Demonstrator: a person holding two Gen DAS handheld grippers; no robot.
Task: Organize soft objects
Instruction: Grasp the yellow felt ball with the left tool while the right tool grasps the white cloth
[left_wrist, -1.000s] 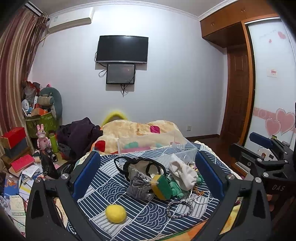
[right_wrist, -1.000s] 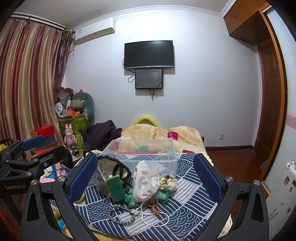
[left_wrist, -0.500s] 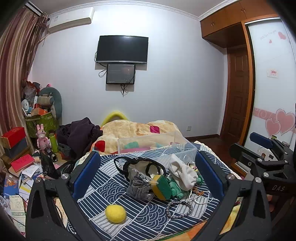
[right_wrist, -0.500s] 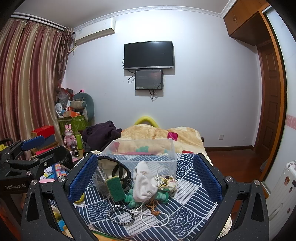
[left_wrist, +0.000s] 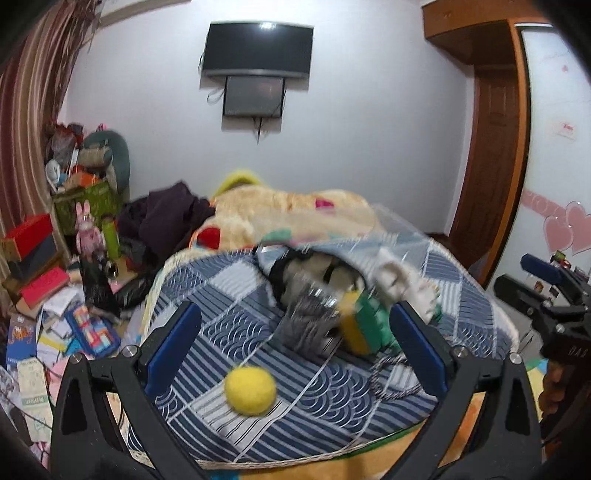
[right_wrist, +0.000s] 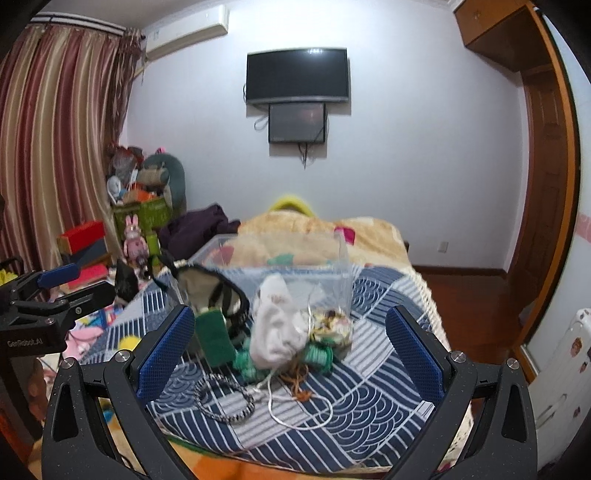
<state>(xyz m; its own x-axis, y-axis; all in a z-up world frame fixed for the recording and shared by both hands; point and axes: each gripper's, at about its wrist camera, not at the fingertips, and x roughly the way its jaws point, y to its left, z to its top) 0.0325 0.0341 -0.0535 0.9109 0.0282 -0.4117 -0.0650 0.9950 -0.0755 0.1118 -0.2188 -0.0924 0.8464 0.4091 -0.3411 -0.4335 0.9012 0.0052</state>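
Note:
A pile of soft things lies on the blue patterned bedspread (left_wrist: 221, 332). A yellow felt ball (left_wrist: 250, 390) sits nearest, between the fingers of my open left gripper (left_wrist: 295, 343) and a little below them. Behind it are a grey knitted piece (left_wrist: 306, 328), a yellow-green sponge (left_wrist: 360, 325) and a white cloth (right_wrist: 275, 332). A clear plastic box (right_wrist: 280, 266) stands behind the pile. My right gripper (right_wrist: 291, 350) is open, facing the white cloth, green yarn (right_wrist: 317, 356) and a braided bracelet (right_wrist: 225, 400). Neither gripper holds anything.
A black-rimmed pouch (right_wrist: 210, 291) leans beside the box. White cord (right_wrist: 299, 410) trails over the bedspread (right_wrist: 388, 387). A beige blanket (left_wrist: 288, 218) and dark clothes (left_wrist: 166, 221) lie farther back. Boxes, papers and toys (left_wrist: 55, 295) crowd the floor at left. A wooden door (right_wrist: 543, 206) is right.
Both grippers have moved forward and tipped down toward the pile, so the objects look larger and nearer. The views are motion blurred. Both stay open.

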